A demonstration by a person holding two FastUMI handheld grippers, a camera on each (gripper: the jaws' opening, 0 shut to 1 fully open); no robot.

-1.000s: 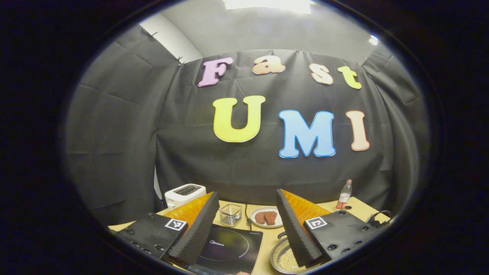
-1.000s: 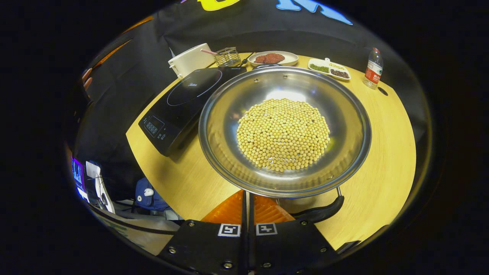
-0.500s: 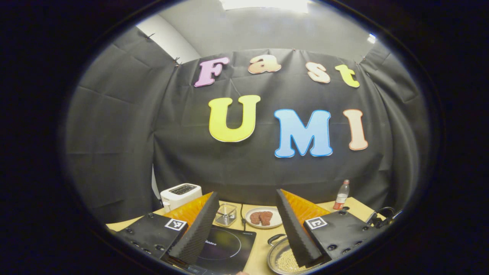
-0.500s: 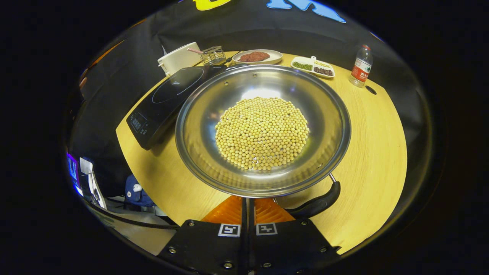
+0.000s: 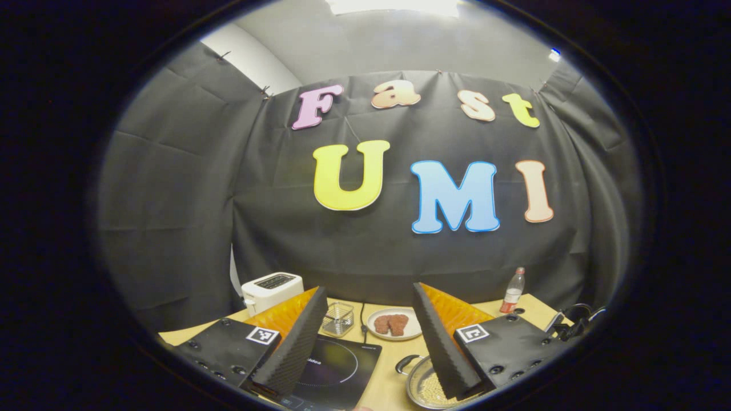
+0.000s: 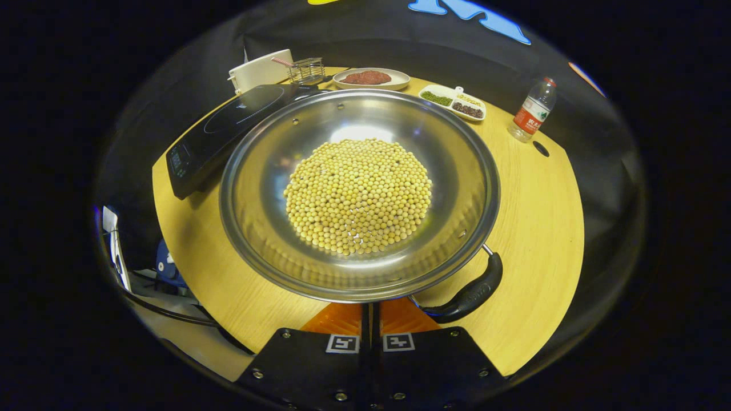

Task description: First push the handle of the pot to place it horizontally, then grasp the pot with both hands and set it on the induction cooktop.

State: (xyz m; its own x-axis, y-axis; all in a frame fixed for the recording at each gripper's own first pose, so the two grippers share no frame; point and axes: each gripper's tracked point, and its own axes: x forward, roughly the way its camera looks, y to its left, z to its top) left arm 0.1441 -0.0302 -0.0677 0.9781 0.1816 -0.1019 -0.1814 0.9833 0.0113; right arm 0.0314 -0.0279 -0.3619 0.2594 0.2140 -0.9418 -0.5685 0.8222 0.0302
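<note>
light: bright ceiling lamp point(image 5: 394, 5) overhead | glare: inside pot point(image 6: 360, 194) | edges: fisheye-bent | focus: sharp

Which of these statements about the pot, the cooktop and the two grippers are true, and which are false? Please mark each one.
1. The pot holds yellow beans. True.
2. The pot stands on the induction cooktop. False: it stands on the wooden table, beside the cooktop.
3. The right gripper has its fingers together. True.
4. The left gripper is shut. False: its fingers stand wide apart, with nothing between them.
5. The water bottle lies on its side. False: it stands upright.
6. The plate behind the pot holds something reddish brown. True.
</note>
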